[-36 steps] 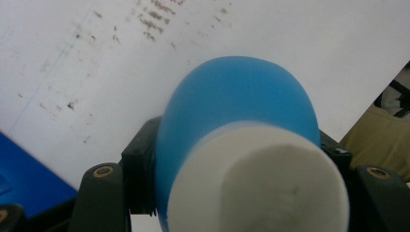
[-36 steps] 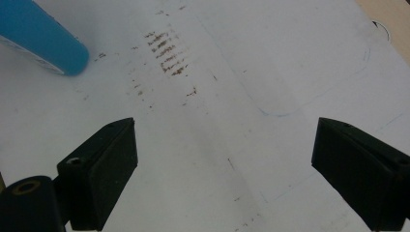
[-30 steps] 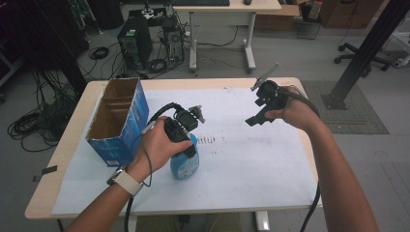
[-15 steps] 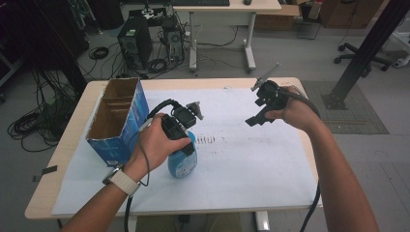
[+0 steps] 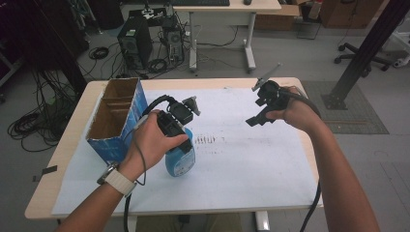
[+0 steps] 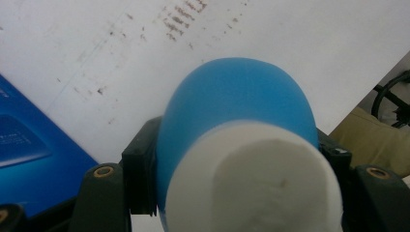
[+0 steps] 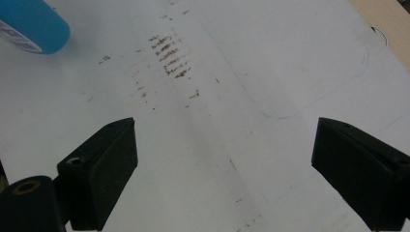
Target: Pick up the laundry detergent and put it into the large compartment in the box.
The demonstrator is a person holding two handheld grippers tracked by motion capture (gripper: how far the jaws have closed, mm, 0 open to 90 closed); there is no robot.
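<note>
The blue bottle (image 5: 180, 157) stands left of centre in the high view, beside the open cardboard box (image 5: 116, 121), clamped by the left gripper (image 6: 237, 159) just below its white cap. Lift it straight, upright. Its label is unreadable. The right gripper (image 7: 225, 159) hovers wide open, empty.

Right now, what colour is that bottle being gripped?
Blue bottle with a white cap, clearest in the left gripper view.
</note>
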